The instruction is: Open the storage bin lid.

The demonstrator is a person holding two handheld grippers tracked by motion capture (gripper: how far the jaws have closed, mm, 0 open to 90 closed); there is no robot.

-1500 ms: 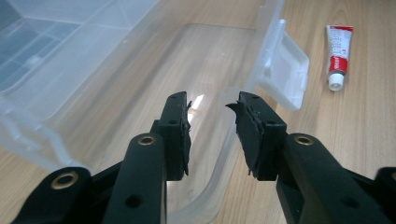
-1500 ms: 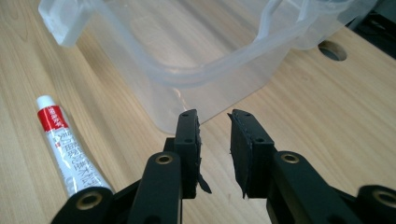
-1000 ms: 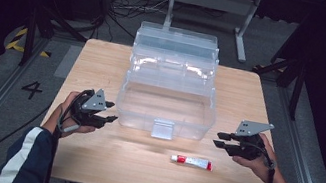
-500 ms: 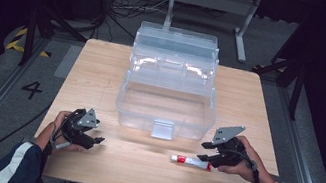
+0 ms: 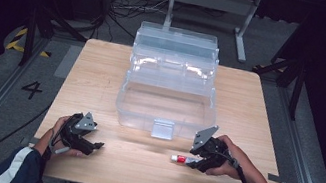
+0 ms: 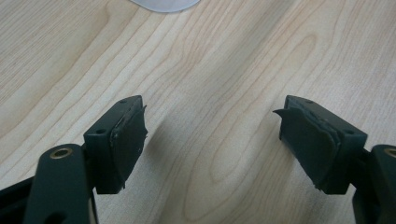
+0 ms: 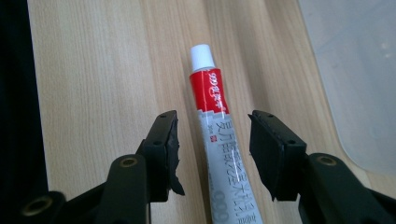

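Note:
A red and white toothpaste tube [image 5: 179, 159] lies on the wooden table [image 5: 103, 76], in front of a clear plastic box [image 5: 166, 120]. My right gripper [image 5: 193, 161] is low over the tube's tail end. In the right gripper view the tube [image 7: 210, 88] runs between the jaws of the right gripper [image 7: 215, 119], white cap pointing away. Those jaws have just been opening and the pads stand clear of the tube on both sides. My left gripper [image 5: 97, 147] rests near the table's front left. Its jaws have just been opening, and the left gripper [image 6: 212, 109] holds nothing over bare wood.
The clear box has an open tiered lid [image 5: 176, 48] and a grey latch [image 5: 163, 128] at its front. Its wall [image 7: 355, 70] lies right of the right gripper, and a corner [image 6: 163, 3] shows ahead of the left. Dark floor with cables and stands surrounds the table.
The right hand has moved left and down along the front of the box to the tube, which now lies between its jaws. The left hand has dropped toward the near edge. Both jaw pairs opened wider.

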